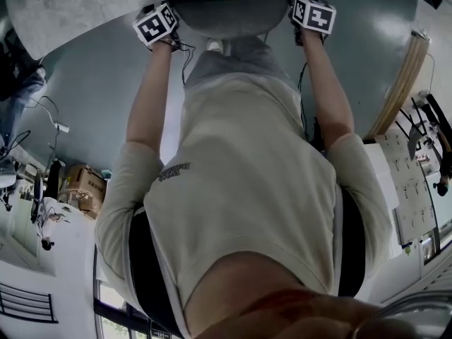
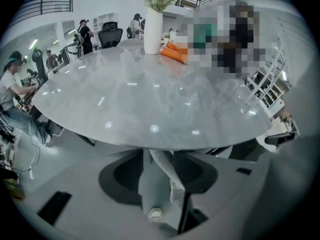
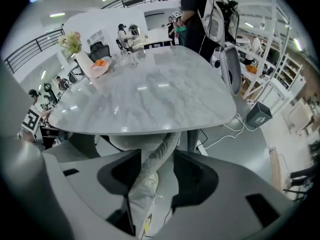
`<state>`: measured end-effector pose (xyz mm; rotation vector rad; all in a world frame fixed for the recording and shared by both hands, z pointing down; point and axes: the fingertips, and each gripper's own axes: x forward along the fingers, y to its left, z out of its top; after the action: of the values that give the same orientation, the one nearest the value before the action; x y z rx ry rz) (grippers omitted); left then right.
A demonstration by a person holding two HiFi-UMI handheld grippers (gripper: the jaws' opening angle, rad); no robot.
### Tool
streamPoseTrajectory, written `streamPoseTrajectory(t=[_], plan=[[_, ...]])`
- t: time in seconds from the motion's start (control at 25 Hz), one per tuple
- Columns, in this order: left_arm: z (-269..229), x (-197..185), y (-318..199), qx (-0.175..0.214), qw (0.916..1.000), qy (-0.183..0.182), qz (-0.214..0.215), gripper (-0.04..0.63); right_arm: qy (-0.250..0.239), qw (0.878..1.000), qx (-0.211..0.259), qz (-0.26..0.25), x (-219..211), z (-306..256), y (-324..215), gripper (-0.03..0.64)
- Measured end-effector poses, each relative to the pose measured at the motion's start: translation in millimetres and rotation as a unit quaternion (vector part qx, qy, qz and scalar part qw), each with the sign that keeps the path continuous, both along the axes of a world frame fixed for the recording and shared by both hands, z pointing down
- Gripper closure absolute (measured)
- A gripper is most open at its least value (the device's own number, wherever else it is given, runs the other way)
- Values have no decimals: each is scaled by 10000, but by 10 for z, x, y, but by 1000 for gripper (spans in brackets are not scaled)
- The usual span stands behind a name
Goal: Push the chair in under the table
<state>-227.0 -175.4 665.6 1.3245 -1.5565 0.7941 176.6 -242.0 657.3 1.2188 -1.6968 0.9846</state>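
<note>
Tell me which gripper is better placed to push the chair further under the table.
Neither clearly: the left gripper and right gripper flank the chair back evenly, jaws apart, empty; probably use both.

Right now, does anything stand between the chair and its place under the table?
Nothing visible does. The chair already sits at the table edge, its back between the open left gripper and right gripper.

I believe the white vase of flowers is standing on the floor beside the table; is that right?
Not quite: the white vase stands on top of the table, near its far edge, not on the floor. The left gripper view shows it.
</note>
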Motion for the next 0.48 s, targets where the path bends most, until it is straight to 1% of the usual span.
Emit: streamPoseTrajectory(t=[0.16, 0.28, 0.4, 0.48], plan=[[-327, 32, 94, 102, 9999, -77, 116, 403, -110, 9990, 348, -241, -17, -426, 15, 438], [-606, 109, 48, 380, 9990, -103, 229, 403, -304, 9966, 662, -392, -75, -777, -74, 456], [-864, 222, -85, 647, 9973, -134, 333, 405, -532, 9922, 1059, -373, -118, -1138, -219, 495], [-1067, 278, -201, 860, 9957, -131, 317, 408, -677, 9885, 1307, -354, -161, -1369, -300, 519]])
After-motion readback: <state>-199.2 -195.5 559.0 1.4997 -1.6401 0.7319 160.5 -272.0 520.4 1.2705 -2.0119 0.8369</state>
